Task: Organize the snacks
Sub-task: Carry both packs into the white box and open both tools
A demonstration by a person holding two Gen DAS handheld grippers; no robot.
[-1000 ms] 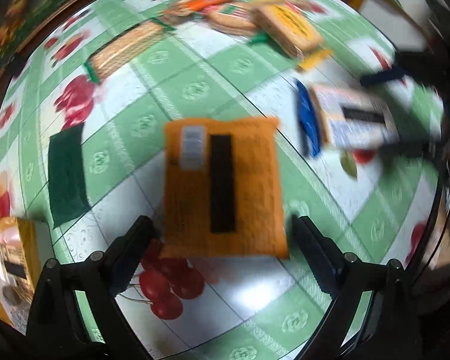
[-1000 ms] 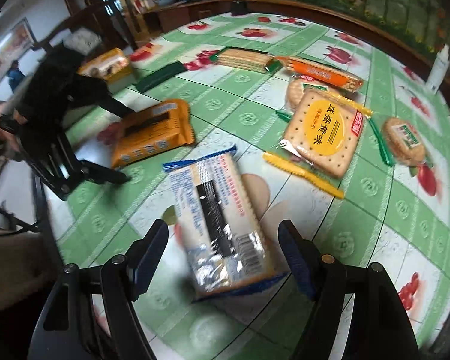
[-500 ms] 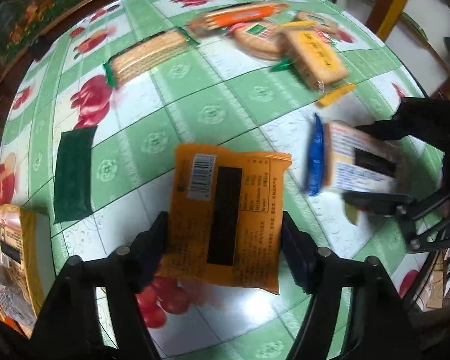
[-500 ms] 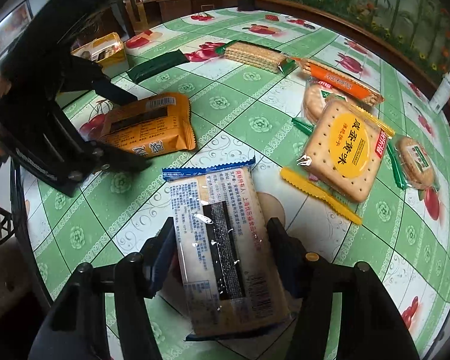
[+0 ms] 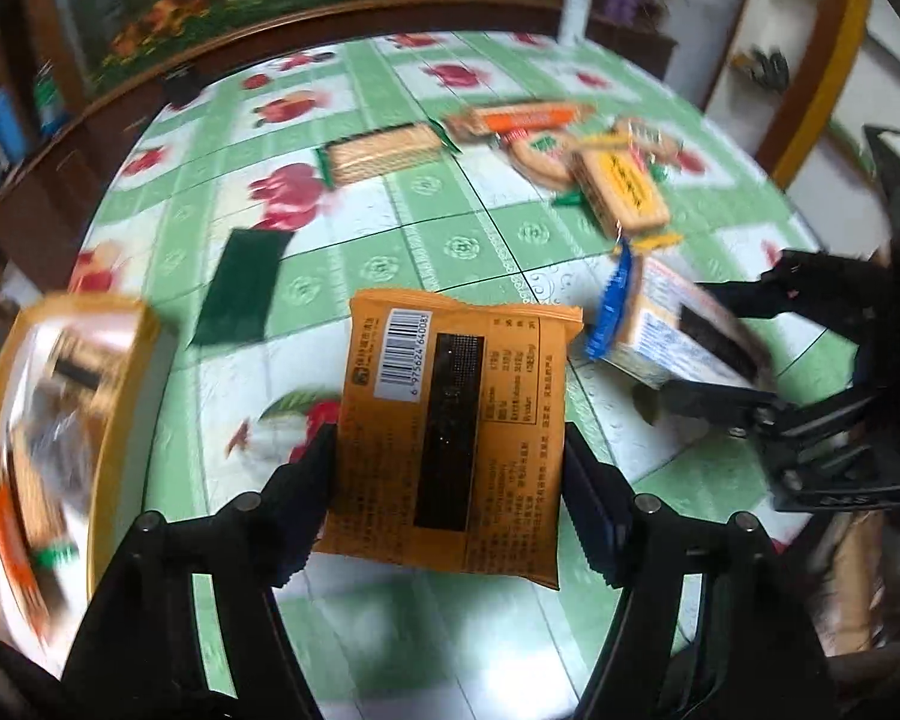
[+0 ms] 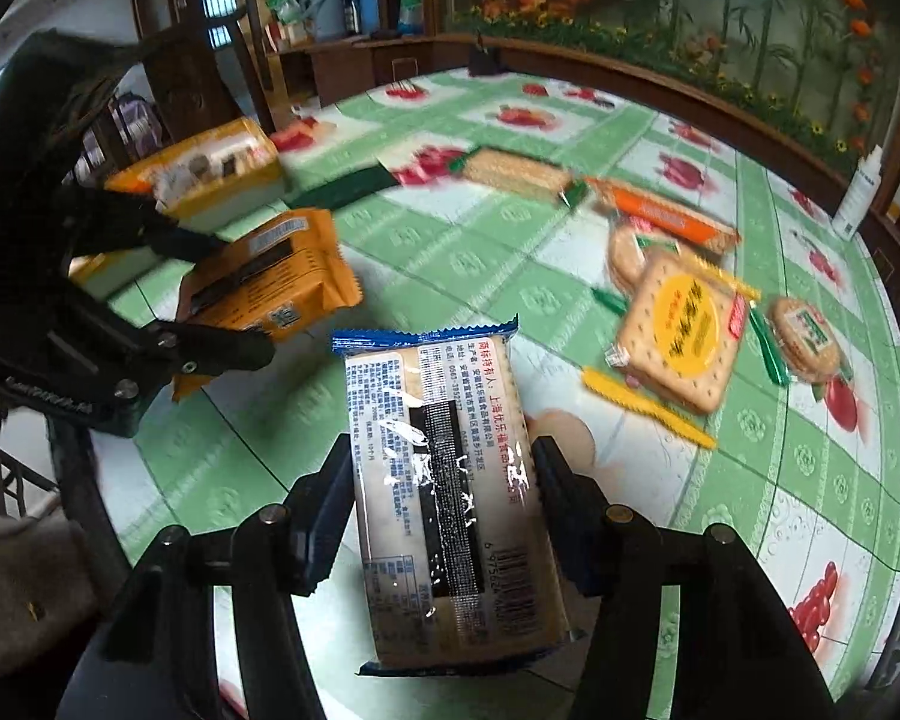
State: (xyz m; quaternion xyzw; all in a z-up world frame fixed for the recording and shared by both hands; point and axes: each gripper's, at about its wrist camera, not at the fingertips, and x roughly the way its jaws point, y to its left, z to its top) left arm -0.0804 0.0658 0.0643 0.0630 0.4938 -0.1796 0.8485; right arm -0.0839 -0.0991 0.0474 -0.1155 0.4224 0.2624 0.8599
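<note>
While the left gripper point(image 5: 450, 468) clamps the flat orange foil snack packet point(image 5: 456, 432) and the right gripper point(image 6: 444, 492) clamps the blue-edged clear cracker pack point(image 6: 450, 498), both clear of the green-checked tablecloth point(image 6: 510, 276), each should travel level towards the yellow snack box point(image 5: 60, 420) at nine o'clock.

The yellow box point(image 5: 60, 420) at the left edge of the left wrist view is smeared and cut off, its contents unreadable. The far snacks are blurred too: the orange pack point(image 5: 519, 118) and the round biscuits point(image 5: 540, 156) run together. The right gripper point(image 5: 678, 360) goes off the right edge, its body a dark mass. From the right wrist view, the left gripper point(image 6: 234, 300) covers the near end of the orange packet point(image 6: 282, 276), and the blue pack point(image 6: 450, 498) hides the table point(image 6: 450, 264) under it.
</note>
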